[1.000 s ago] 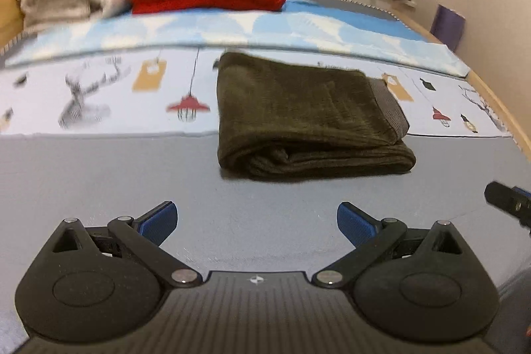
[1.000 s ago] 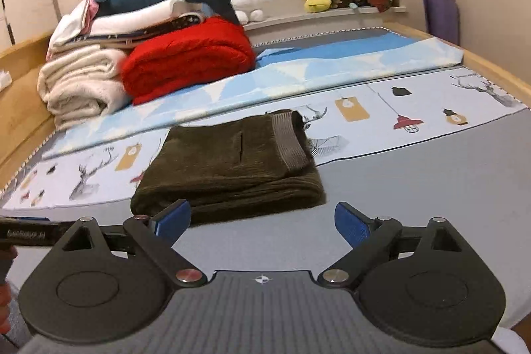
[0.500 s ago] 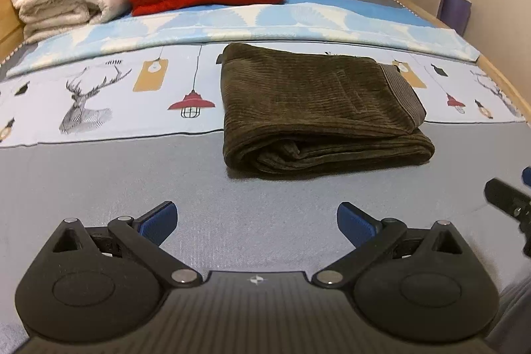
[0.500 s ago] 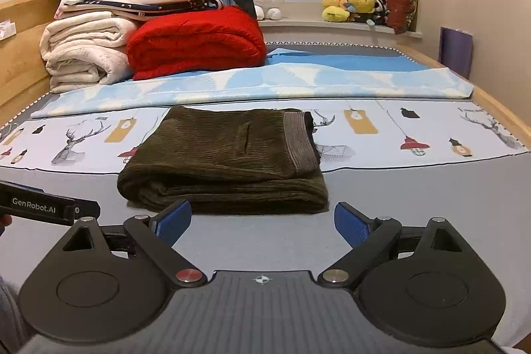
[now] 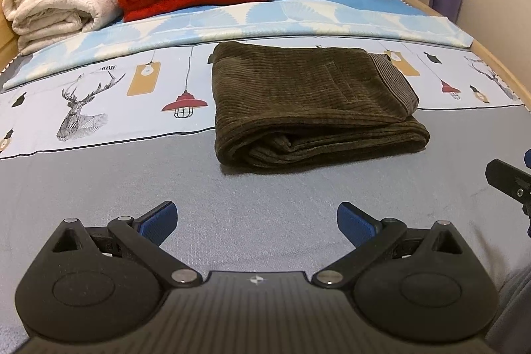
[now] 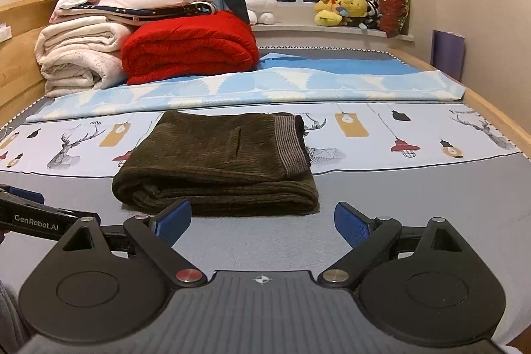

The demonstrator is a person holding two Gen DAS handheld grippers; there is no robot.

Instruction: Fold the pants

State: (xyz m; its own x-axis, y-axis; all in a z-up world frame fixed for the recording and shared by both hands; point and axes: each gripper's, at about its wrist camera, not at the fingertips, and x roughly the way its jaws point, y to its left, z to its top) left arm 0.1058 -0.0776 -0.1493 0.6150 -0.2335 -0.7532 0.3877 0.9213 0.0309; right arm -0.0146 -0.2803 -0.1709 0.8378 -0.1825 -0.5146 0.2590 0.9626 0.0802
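The folded pants (image 5: 308, 102) are seen lying on the bed (image 5: 99, 181), while the left gripper (image 5: 255, 223) and right gripper (image 6: 262, 221) are held wide apart and empty, near the pants.

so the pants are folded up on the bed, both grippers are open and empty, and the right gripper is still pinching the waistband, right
Not quite: the right gripper is not pinching the waistband. The right wrist view shows it open and empty, held short of the folded pants with bare grey sheet between. The rest stands: the pants lie folded on the bed, and the left gripper is open and empty too.
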